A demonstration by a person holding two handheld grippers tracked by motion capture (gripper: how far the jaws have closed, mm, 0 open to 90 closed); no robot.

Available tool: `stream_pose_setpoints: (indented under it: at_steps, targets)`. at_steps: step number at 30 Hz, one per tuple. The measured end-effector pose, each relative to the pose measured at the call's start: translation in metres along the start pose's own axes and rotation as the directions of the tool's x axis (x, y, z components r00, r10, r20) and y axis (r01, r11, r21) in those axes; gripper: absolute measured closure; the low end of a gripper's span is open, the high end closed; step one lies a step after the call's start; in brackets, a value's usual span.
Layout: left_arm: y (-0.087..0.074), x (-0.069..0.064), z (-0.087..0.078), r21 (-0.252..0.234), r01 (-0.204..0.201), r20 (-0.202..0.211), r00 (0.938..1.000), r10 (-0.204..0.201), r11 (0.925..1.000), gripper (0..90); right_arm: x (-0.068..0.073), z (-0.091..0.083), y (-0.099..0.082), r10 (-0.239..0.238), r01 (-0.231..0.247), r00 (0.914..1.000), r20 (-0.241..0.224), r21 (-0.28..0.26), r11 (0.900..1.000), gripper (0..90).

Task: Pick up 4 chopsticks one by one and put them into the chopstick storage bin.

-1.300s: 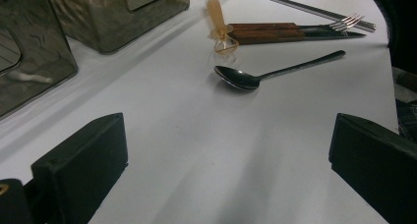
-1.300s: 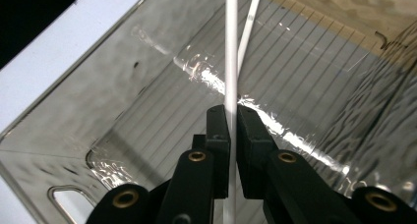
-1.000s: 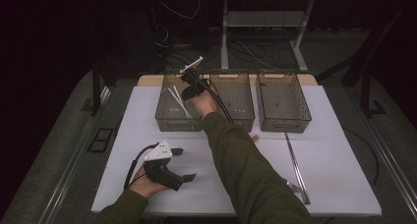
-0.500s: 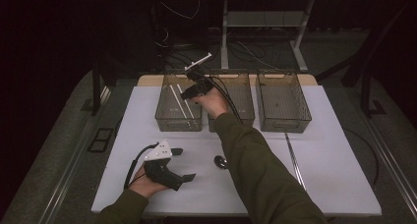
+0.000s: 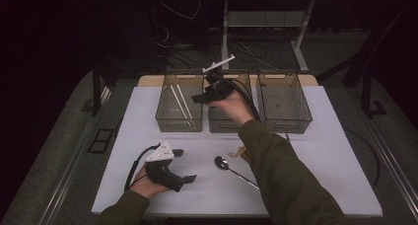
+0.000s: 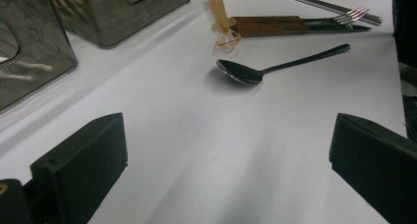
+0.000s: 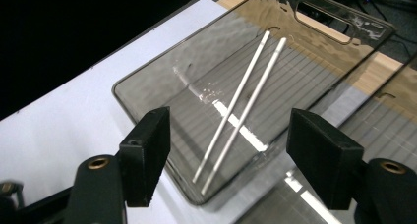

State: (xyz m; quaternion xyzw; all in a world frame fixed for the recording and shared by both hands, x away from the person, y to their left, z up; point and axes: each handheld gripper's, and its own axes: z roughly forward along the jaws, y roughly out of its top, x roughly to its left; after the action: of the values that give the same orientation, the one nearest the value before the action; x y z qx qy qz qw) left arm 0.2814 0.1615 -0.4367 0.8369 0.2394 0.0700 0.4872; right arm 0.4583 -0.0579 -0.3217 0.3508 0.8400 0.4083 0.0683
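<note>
Two white chopsticks (image 7: 244, 107) lie side by side in the left clear bin (image 5: 162, 117), seen in the high view as chopsticks (image 5: 177, 100). My right gripper (image 5: 199, 98) hovers above the seam between the left and middle bins. Its jaws have just been opening, and in the right gripper view this gripper (image 7: 228, 157) stands open with nothing between its pads. My left gripper (image 5: 185, 166) rests on the white table near the front left, open and empty, seen in its own view as that gripper (image 6: 226, 165). A dark spoon (image 6: 255, 72) lies ahead of it.
A middle bin (image 5: 224, 126) and a right bin (image 5: 285, 120) stand along the back. By the spoon (image 5: 226, 164) lie a small wooden-handled tool (image 6: 222, 18), a wood-handled knife (image 6: 275, 25) and forks (image 6: 355, 14). My right sleeve (image 5: 281, 180) crosses the table's front right.
My right gripper has risen and moved right, from over the left bin toward the middle bin, and its jaws have spread. The arm's shift uncovered the spoon. The left gripper has stayed put.
</note>
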Motion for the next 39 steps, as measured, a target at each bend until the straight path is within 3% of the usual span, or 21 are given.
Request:
stream_pose_setpoints:
  at_steps: [13,23,34,39]
  targets:
    - [0.000,0.000,-0.001,0.011,-0.006,-0.011,0.9999,0.006,0.9999,0.0,-0.003,-0.034,-0.033,-0.044,0.044,0.9987,-0.023,-0.026,0.9987,32.8]
    - [-0.001,0.000,0.000,0.019,-0.004,-0.018,0.9998,0.004,0.9998,0.0,-0.011,-0.056,-0.067,-0.043,0.042,0.9984,-0.036,-0.029,0.9987,32.4]
    - [-0.001,0.000,0.001,0.020,0.002,-0.024,0.9997,-0.001,0.9998,0.0,-0.026,-0.089,-0.108,-0.013,0.012,0.9995,-0.028,-0.045,0.9989,32.5]
    - [-0.001,0.000,0.001,0.023,0.000,-0.026,0.9997,0.000,0.9997,0.0,-0.034,-0.101,-0.128,0.014,-0.014,0.9999,0.001,-0.036,0.9993,34.5]
